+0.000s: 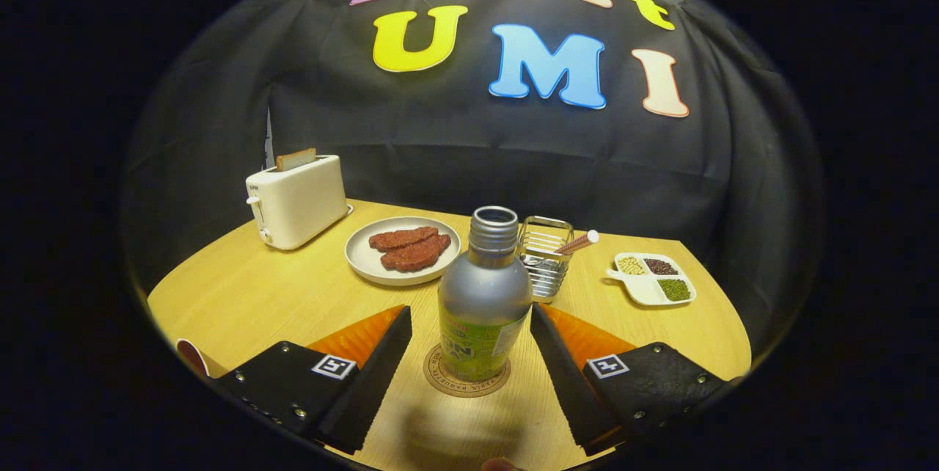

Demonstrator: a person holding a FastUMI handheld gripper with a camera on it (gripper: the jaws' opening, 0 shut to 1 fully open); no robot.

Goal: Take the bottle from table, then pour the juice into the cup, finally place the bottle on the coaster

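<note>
Already the end of the job is in sight, as far as I can judge. The table [242, 295] carries everything, and going from its biggest piece down: the toaster [297, 199] sits at the far left corner with a slice standing up out of its slot, the plate [402, 251] with two dark red patties lies just beside it toward the middle of the far edge, and the bottle [484, 295] stands upright near the near edge, uncapped, right on the coaster [465, 383] — that much is plain.

Behind the bottle there is a wire rack [544, 254] with a stick poking out, and off toward the right edge a small divided dish [651, 276] of beans or grains. A curved rim at the near left edge may be the cup [192, 357]; I can't tell for sure, nor whether juice is in it.

My gripper [469, 342] is spread wide, fingers apart on either side of the bottle and touching nothing — it stands free between them. So the placing looks done; what's left for me is to draw back clear of it without knocking it.
</note>
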